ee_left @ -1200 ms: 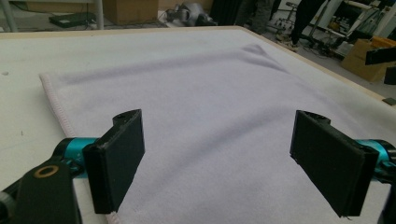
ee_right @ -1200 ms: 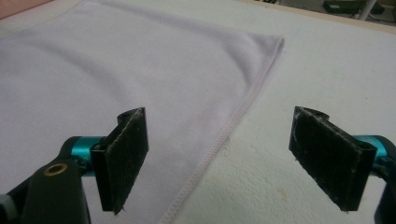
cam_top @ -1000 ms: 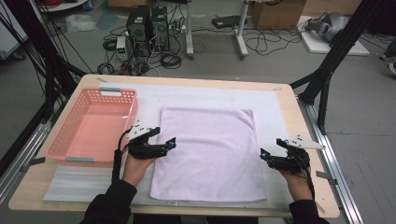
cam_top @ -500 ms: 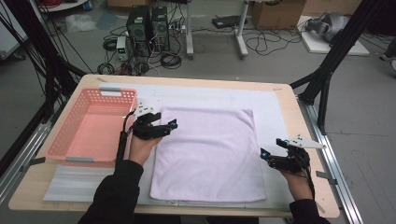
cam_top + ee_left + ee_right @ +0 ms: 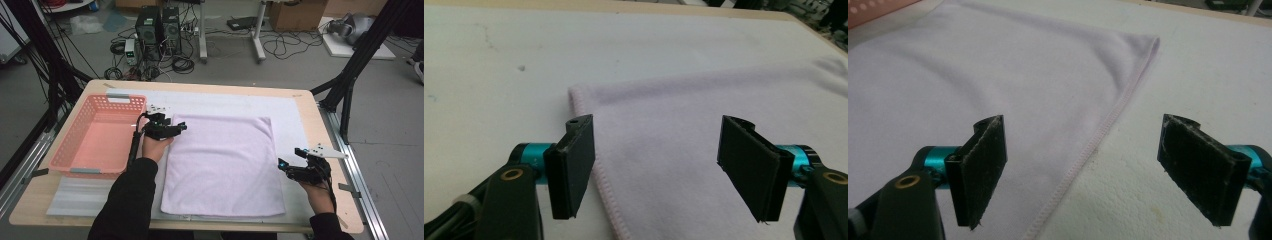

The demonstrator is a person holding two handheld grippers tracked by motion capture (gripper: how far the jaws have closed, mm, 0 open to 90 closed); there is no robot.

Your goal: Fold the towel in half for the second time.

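A pale lilac towel (image 5: pixel 225 160) lies flat on the white mat (image 5: pixel 225 102). My left gripper (image 5: pixel 179 127) sits at the towel's far left corner. In the left gripper view the towel (image 5: pixel 684 125) runs under my left gripper (image 5: pixel 659 167). Its stitched left edge passes just inside one pad (image 5: pixel 571 167). The jaws have just been closing, but stay well apart and press on nothing. My right gripper (image 5: pixel 286 167) rests at the towel's right edge, near the front. In the right gripper view the towel's hem (image 5: pixel 1098 135) runs between the wide-apart pads of my right gripper (image 5: pixel 1093 170).
An empty pink plastic basket (image 5: pixel 95 135) stands on the table's left side, right beside my left hand. The wooden table edge (image 5: pixel 312 125) borders the mat on the right. Black frame legs, cables and computers stand on the floor beyond the table.
My left hand has moved away from the person along the towel's left edge, up to its far left corner. The right hand has stayed put.
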